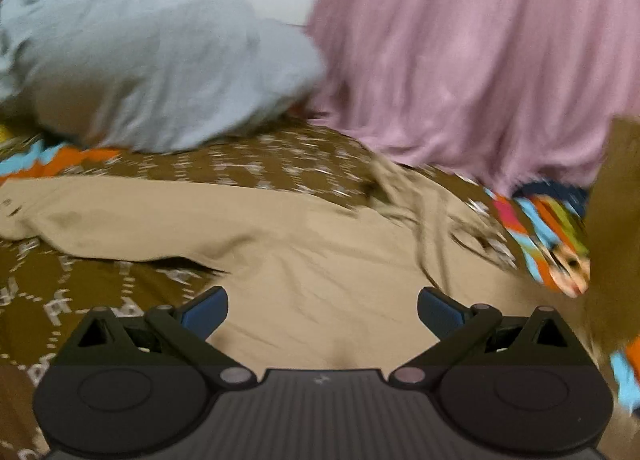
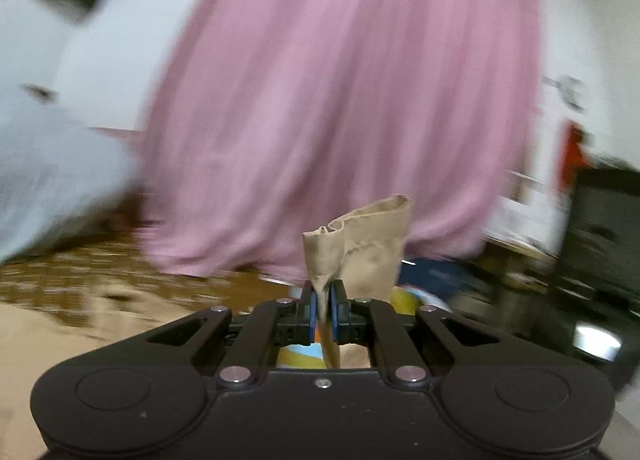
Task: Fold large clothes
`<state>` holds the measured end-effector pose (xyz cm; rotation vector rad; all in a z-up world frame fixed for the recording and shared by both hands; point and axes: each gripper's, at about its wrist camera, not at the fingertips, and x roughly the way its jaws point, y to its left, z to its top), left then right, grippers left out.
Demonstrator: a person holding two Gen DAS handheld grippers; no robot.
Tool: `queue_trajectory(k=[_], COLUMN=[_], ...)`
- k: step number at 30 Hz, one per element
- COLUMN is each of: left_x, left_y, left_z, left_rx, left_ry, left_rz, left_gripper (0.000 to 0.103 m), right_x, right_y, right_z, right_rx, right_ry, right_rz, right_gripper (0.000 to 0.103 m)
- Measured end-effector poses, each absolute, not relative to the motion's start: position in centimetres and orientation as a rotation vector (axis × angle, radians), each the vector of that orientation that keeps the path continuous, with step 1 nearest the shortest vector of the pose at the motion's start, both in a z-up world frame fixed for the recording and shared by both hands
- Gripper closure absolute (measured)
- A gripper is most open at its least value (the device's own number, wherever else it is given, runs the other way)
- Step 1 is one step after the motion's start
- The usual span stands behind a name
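Tan garment lies spread on a brown patterned bedspread. Left hand-held gripper hovers over it, fingers apart; right hand-held gripper is clenched on its bunched edge.

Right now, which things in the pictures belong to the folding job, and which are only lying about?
Belong to the job:
- tan garment
- right gripper, shut on a corner of the garment
- left gripper, open above it

Only lying about:
- pale blue pillow
- pink curtain
- brown patterned bedspread
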<state>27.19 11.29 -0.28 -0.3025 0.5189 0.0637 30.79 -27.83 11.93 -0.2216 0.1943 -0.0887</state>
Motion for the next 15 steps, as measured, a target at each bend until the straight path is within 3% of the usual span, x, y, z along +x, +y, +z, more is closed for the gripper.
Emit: queue_trajectory(k=[5, 11, 14, 15], left_x=[28.4, 30.7, 31.1, 31.3], left_y=[15.6, 15.7, 14.6, 14.2], left_z=[0.4, -0.4, -1.8, -2.4], left_rx=[-0.396, -0.351, -0.345, -0.348], left_ry=[0.492, 0.49, 0.498, 0.504], left_rz=[0.138, 0.086, 0.015, -0.012], left_gripper=[0.0, 0.0, 0.0, 0.0], right_x=[32.7, 32.9, 32.4, 32.1], right_y=[-16.4, -9.1, -8.9, -8.8], right_z=[6.5, -2.9, -5.3, -5.7], right_rx=[-0.269, -0.359, -0.31, -0.289], right_ry=[0.279, 0.484, 0.593, 0.609], right_rz=[0.077, 0.218, 0.293, 0.319], right_gripper=[0.097, 0.095, 0.082, 0.069])
